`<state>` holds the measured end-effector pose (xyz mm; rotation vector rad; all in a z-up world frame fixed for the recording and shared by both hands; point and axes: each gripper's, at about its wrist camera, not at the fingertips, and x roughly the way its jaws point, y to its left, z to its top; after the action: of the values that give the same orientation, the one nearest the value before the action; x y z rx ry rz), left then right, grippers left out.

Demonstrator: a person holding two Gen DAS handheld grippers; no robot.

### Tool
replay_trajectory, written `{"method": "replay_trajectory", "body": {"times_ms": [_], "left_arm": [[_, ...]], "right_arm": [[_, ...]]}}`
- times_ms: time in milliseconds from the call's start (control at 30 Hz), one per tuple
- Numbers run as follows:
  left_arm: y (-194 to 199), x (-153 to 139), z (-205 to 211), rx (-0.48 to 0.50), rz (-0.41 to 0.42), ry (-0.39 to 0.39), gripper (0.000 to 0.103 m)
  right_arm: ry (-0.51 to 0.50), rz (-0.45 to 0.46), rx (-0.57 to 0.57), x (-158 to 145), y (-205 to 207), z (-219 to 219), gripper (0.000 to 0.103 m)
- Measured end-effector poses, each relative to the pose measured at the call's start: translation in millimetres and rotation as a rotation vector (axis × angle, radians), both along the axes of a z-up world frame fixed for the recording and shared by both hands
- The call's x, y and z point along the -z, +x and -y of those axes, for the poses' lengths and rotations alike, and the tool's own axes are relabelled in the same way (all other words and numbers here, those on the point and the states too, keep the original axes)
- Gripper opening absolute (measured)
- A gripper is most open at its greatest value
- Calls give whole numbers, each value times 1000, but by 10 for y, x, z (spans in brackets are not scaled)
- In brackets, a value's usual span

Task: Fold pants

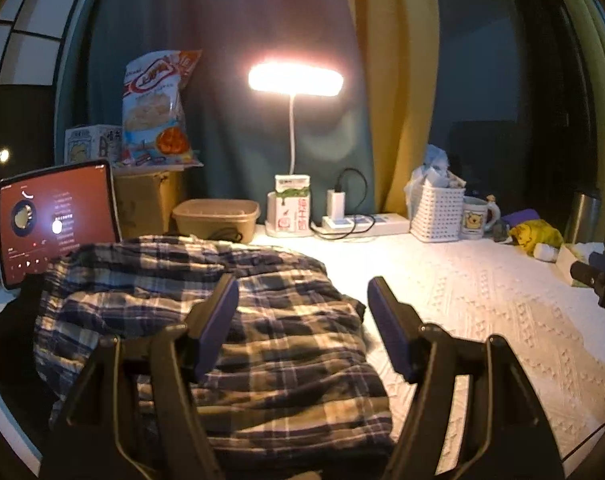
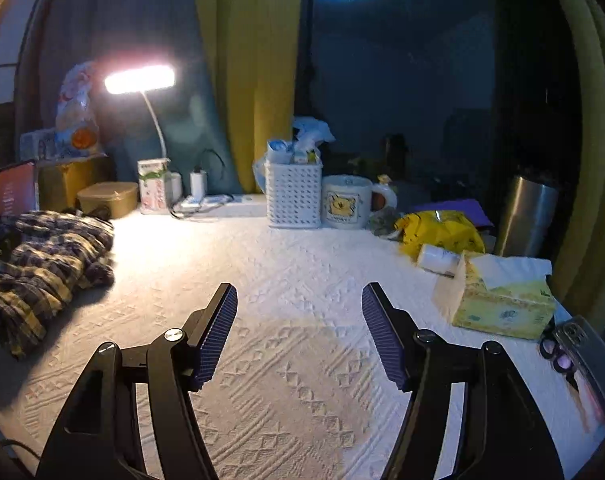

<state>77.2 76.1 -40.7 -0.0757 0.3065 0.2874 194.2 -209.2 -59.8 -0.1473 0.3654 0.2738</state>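
Pants (image 1: 206, 320) bunched beside tablet (image 1: 56, 222); tissue box (image 2: 502, 300) well apart

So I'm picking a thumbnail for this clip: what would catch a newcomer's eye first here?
The glowing lamp at the back by the curtains grabs the eye first. Next comes the plaid pants, lying bunched on the white textured cover at its left side, just ahead of the open left claw. The yellow tissue box on the right stands out too, beside the open, empty right claw.
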Motion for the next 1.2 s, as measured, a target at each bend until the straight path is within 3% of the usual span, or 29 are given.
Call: {"method": "replay_trajectory", "body": {"times_ms": [233, 1200], "left_arm": [[40, 29, -84, -53, -27, -27, 68], [100, 60, -128, -28, -61, -29, 68]], "right_arm": [[2, 8, -9, 1, -26, 2, 68], [-2, -12, 6, 21, 14, -9, 68]]}}
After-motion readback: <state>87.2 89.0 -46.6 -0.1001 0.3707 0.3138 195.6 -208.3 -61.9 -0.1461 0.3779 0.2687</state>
